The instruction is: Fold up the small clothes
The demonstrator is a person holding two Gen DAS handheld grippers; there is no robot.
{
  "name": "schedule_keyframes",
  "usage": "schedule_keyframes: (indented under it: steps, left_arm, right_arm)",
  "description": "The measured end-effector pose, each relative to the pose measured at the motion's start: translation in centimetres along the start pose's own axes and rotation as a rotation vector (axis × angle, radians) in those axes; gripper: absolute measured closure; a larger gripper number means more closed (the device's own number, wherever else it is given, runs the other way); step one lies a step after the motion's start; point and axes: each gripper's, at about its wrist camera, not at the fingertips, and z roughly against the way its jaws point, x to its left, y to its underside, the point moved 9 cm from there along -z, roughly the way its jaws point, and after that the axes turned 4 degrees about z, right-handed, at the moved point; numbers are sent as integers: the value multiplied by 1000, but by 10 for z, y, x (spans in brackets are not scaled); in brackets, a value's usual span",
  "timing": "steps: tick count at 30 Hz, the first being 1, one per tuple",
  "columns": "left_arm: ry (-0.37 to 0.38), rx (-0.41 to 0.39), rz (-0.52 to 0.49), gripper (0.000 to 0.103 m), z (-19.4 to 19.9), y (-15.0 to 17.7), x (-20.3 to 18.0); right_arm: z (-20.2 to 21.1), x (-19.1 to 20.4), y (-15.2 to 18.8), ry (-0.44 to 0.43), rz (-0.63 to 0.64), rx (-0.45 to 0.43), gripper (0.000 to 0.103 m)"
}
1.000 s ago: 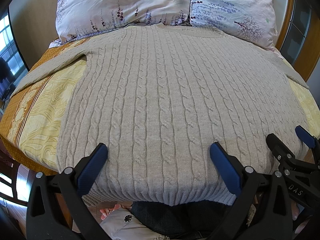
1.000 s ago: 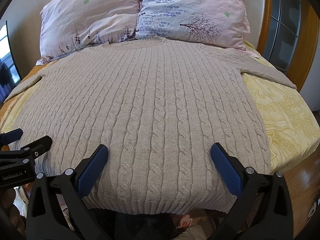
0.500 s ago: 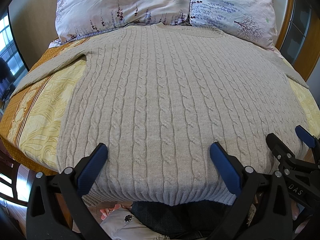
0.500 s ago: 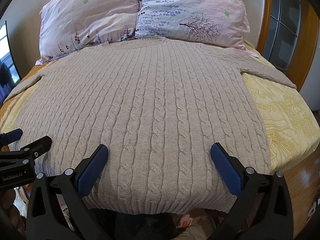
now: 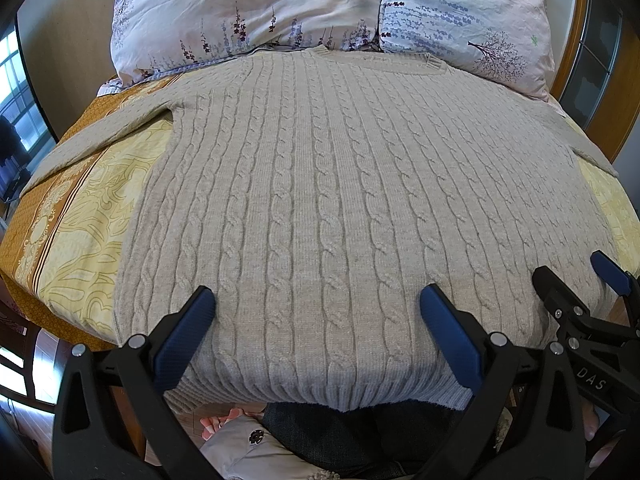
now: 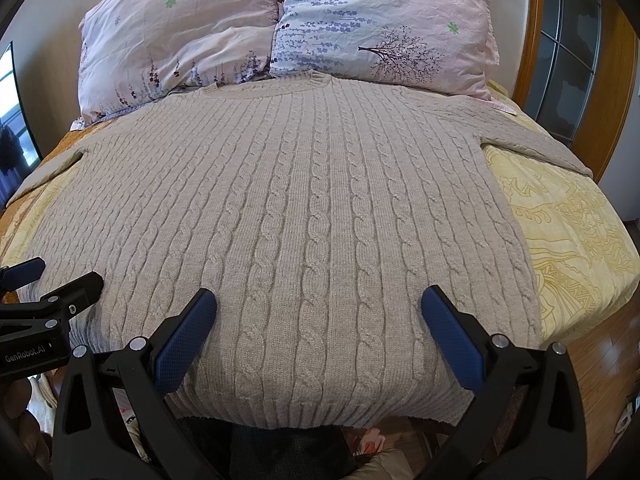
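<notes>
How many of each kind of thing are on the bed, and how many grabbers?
Sweater: 1
Pillows: 2, the left pillow and the right pillow
Grippers: 2, the left gripper and the right gripper, both open
Total: 5

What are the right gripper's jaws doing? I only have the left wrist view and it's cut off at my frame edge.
Observer: The right gripper has its jaws wide open over the hem end of the sweater, holding nothing.
Operator: And the sleeve on that side?
Observer: The right-side sleeve lies spread outward, flat across the yellow bedspread.
Operator: Is that side folded in at all?
Observer: No. The sweater's right edge runs unfolded down to the hem, with bare bedspread beside it.
</notes>
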Motion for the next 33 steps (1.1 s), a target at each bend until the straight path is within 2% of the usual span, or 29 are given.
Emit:
schedule_keyframes:
  steps: [22, 27, 33]
  left_arm:
    - [0, 4, -2, 2, 0, 0, 0]
    - [3, 3, -9, 2, -2, -1, -4]
    - [20, -8, -24, 2, -4, -6, 1]
  right_arm:
    - [0, 2, 0, -13, 17, 3, 1]
    - [0, 4, -3, -41, 52, -10, 1]
    - [-1, 0, -10, -119, 95, -72, 1]
